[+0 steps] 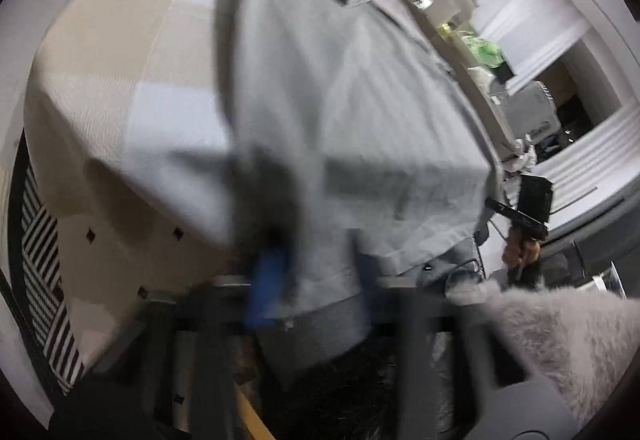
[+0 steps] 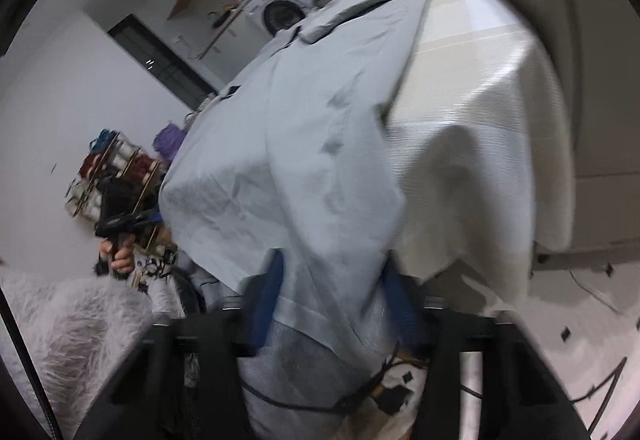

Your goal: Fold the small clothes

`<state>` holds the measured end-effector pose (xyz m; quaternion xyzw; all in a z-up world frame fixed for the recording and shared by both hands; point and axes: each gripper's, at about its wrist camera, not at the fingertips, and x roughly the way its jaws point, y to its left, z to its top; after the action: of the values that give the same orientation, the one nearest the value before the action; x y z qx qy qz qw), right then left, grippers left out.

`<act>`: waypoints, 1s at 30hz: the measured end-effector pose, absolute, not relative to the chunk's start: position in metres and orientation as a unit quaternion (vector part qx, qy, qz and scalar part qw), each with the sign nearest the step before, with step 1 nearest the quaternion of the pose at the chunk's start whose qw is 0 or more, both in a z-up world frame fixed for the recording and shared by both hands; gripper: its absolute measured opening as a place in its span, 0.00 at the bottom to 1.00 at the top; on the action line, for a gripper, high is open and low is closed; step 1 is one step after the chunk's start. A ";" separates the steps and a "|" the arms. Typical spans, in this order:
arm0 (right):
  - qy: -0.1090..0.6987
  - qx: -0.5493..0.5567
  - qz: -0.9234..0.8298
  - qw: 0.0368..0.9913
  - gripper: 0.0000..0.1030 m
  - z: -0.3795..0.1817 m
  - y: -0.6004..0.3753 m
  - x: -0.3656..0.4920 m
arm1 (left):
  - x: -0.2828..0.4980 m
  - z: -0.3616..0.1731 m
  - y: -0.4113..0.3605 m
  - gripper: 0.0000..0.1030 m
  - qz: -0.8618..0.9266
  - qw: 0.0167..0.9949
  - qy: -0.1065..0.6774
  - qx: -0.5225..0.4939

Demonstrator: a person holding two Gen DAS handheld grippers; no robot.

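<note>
Left wrist view was blurred by motion. At 6 o'clock, nearest the lens, the left gripper (image 1: 308, 280) had its jaws drawn almost fully together, with the hem of the grey garment (image 1: 340, 100) pinched between them; one blue finger pad (image 1: 268, 280) showed at its left side. From the grip the garment ran upward toward 12 o'clock and lay spread over the tablecloth (image 1: 120, 80), a beige and white checked cloth that hung over the table edge at 8 o'clock. At 4 o'clock, beyond the garment's lower corner, the person's right hand (image 1: 520, 252) held the handle of the right gripper's body. A fluffy grey sleeve (image 1: 560, 340) filled the 5 o'clock corner. At 7 o'clock, a black-and-white striped rug (image 1: 44, 260) lay on the floor beside the table.

Right wrist view showed the right gripper (image 2: 336, 300) at 6 o'clock with its jaws standing narrow, apart only by the bunched fabric. The garment's (image 2: 300, 140) near edge passed between the blue finger pads (image 2: 268, 300), which closed on it. The garment stretched away toward 12 o'clock across the tablecloth (image 2: 480, 140). At 9 o'clock, the left hand (image 2: 120, 256) gripped its tool's handle. Further off, at 11 o'clock, a washing machine (image 2: 280, 8) stood against the wall.
</note>
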<state>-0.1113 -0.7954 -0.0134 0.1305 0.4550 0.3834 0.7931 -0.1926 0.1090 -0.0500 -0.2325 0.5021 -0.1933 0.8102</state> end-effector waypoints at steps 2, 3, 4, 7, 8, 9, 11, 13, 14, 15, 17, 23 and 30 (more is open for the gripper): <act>0.442 0.135 0.402 0.791 0.03 -0.010 -0.798 -0.117 | -0.197 -0.048 0.110 0.02 -0.205 0.815 0.494 -0.224; 0.437 0.137 0.410 0.789 0.03 -0.006 -0.800 -0.122 | -0.203 -0.043 0.111 0.02 -0.221 0.819 0.482 -0.221; 0.433 0.140 0.415 0.787 0.03 -0.003 -0.804 -0.126 | -0.210 -0.036 0.113 0.02 -0.239 0.821 0.470 -0.219; 0.425 0.161 0.425 0.783 0.03 0.004 -0.817 -0.135 | -0.223 -0.020 0.114 0.02 -0.282 0.822 0.448 -0.211; 0.422 0.172 0.431 0.779 0.03 0.007 -0.819 -0.137 | -0.226 -0.014 0.116 0.02 -0.299 0.822 0.431 -0.221; 0.416 0.182 0.435 0.777 0.03 0.008 -0.822 -0.137 | -0.227 -0.010 0.121 0.02 -0.309 0.822 0.421 -0.230; 0.399 0.207 0.452 0.771 0.03 0.013 -0.827 -0.139 | -0.225 -0.002 0.128 0.02 -0.319 0.822 0.397 -0.256; 0.379 0.223 0.464 0.769 0.03 0.020 -0.833 -0.138 | -0.223 0.005 0.135 0.02 -0.323 0.820 0.379 -0.281; 0.368 0.230 0.470 0.769 0.03 0.024 -0.835 -0.139 | -0.223 0.008 0.137 0.02 -0.324 0.821 0.370 -0.290; 0.356 0.238 0.476 0.768 0.03 0.029 -0.835 -0.139 | -0.223 0.013 0.139 0.02 -0.325 0.823 0.357 -0.301; 0.330 0.255 0.482 0.770 0.03 0.040 -0.836 -0.136 | -0.220 0.025 0.145 0.02 -0.322 0.826 0.334 -0.319; 0.256 0.298 0.473 0.789 0.03 0.080 -0.834 -0.117 | -0.200 0.074 0.168 0.02 -0.291 0.842 0.259 -0.373; 0.192 0.335 0.438 0.812 0.03 0.137 -0.821 -0.048 | -0.122 0.130 0.178 0.02 -0.262 0.867 0.216 -0.365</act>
<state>-0.0479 -0.8209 0.1368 0.3349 0.1922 0.4376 0.8121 -0.1225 0.1779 0.1298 -0.3645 0.2165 -0.2620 0.8670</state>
